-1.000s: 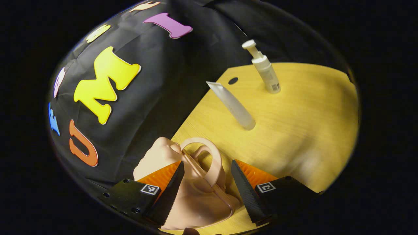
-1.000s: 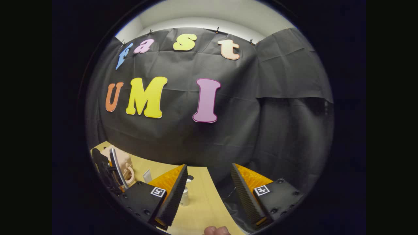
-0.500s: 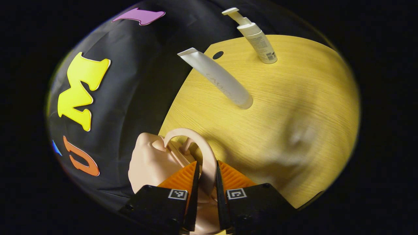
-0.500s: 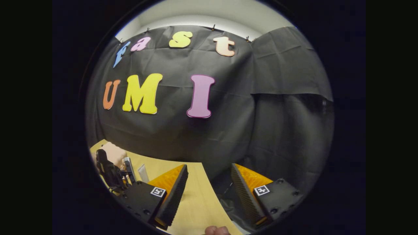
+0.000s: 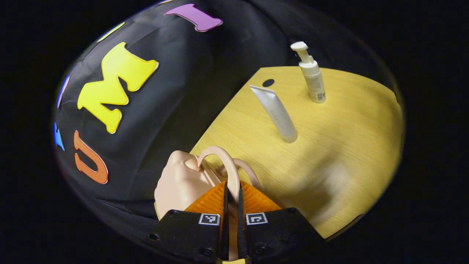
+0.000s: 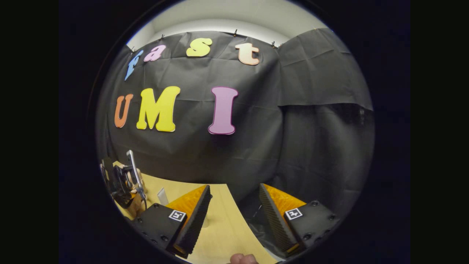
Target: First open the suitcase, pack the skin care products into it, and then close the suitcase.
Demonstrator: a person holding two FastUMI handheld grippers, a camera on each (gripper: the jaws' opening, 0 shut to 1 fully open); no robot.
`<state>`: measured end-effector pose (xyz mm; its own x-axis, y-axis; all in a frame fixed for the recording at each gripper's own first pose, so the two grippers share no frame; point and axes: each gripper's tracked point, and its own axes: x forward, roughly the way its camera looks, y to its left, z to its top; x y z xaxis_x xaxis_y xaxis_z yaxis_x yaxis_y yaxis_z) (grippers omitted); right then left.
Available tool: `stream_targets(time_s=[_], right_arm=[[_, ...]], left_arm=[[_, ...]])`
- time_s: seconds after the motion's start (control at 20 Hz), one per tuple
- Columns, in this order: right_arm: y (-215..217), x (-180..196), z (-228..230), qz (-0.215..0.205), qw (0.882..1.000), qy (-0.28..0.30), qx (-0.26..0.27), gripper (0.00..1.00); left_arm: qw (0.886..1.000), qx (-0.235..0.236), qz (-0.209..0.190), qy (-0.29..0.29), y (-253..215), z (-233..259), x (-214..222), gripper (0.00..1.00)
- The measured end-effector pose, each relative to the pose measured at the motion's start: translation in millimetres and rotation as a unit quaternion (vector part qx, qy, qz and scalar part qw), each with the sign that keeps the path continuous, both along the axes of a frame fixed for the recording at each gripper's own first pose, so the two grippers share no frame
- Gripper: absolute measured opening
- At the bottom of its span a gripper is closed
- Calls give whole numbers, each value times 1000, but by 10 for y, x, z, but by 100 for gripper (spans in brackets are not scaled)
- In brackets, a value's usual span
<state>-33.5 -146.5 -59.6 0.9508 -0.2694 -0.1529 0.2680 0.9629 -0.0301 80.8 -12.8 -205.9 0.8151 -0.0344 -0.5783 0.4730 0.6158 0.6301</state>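
In the left gripper view a small beige suitcase (image 5: 179, 183) sits at the table's near left corner. My left gripper (image 5: 231, 198) is shut on its arched handle (image 5: 223, 163), which rises between the two fingers. Farther along the wooden table (image 5: 329, 146) stand a white tube (image 5: 275, 112) and, behind it, a white pump bottle (image 5: 311, 73). In the right gripper view my right gripper (image 6: 234, 209) is open and holds nothing, above the table's edge. Low on the left there, the left gripper (image 6: 122, 179) covers most of the suitcase, with the tube's top (image 6: 162, 196) beside it.
The black cloth wall (image 5: 176, 91) stands close behind the suitcase and along the table's far side. A round dark hole (image 5: 268, 82) lies in the tabletop near the tube. Bare wood stretches to the right of the products. A fingertip (image 6: 242, 259) shows at the bottom of the right gripper view.
My left gripper went from open around the suitcase handle to shut on it, and its view swung. The right gripper stayed open and barely drifted.
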Motion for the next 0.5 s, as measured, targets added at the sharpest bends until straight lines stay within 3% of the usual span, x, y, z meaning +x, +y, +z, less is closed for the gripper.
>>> stream_targets(time_s=[0.2, 0.35, 0.5], right_arm=[[286, 73, 154, 26, 1000, -13, -5, 80], [568, 145, 283, 52, 998, -21, -9, 80], [854, 226, 431, 78, 996, -31, -15, 79]], left_arm=[[994, -70, 27, -80, 338, 732, -7, 9], [978, -122, 71, -152, 937, 1346, -20, 7], [956, -159, 131, -211, 1742, 1752, 39, 5]])
